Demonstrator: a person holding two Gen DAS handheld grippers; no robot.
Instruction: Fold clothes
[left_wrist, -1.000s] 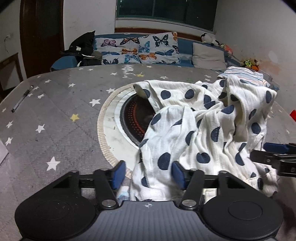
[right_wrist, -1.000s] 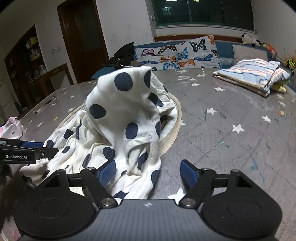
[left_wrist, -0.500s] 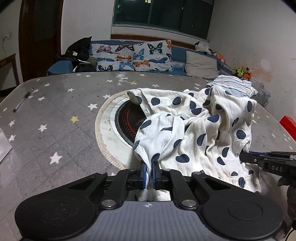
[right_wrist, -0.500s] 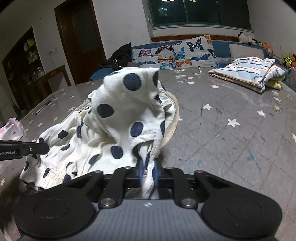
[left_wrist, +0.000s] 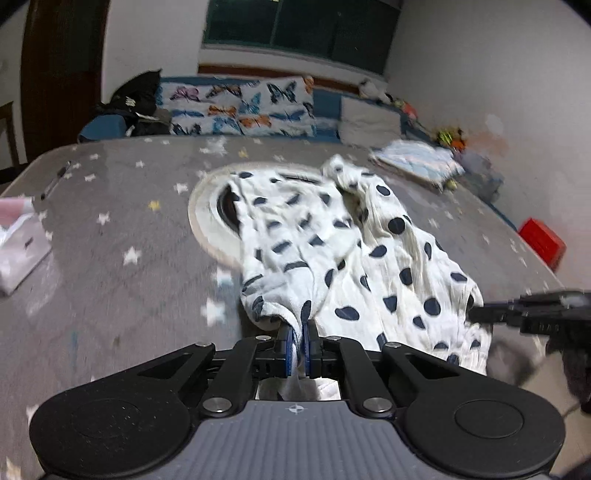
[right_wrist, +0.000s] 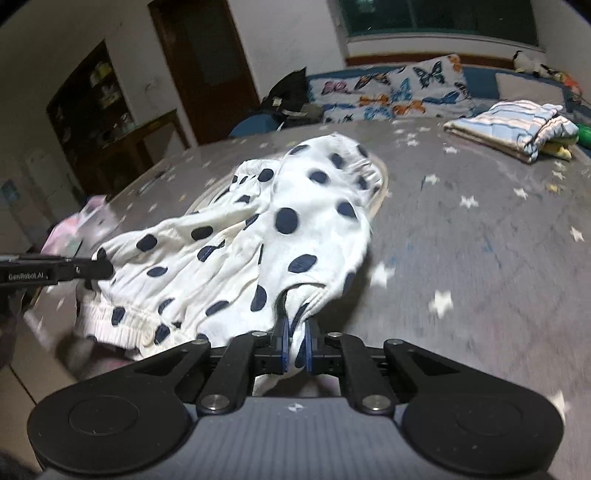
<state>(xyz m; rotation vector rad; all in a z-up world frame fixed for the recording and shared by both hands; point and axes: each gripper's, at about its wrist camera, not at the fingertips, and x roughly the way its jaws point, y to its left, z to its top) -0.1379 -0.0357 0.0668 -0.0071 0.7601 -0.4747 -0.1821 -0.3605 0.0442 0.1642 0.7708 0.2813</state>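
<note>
On the far left of the grey surface (left_wrist: 110, 266) with little stars lies a white paper bag (left_wrist: 20, 247), and a pen (left_wrist: 55, 179) sits further back near the edge. A round cream ring (left_wrist: 207, 229) is set into the middle. The white spotted cloth (left_wrist: 332, 251) lies bunched across that ring and spreads toward the near edge. The left tongs (left_wrist: 298, 345) are pressed together on a bit of its near hem. The right tongs (right_wrist: 295, 345) are pinched together on another bit of the cloth's edge, further right. Far off to the right rests a folded striped cloth (right_wrist: 517, 127). Butterfly pillows (right_wrist: 391, 92) line the bench behind.
</note>
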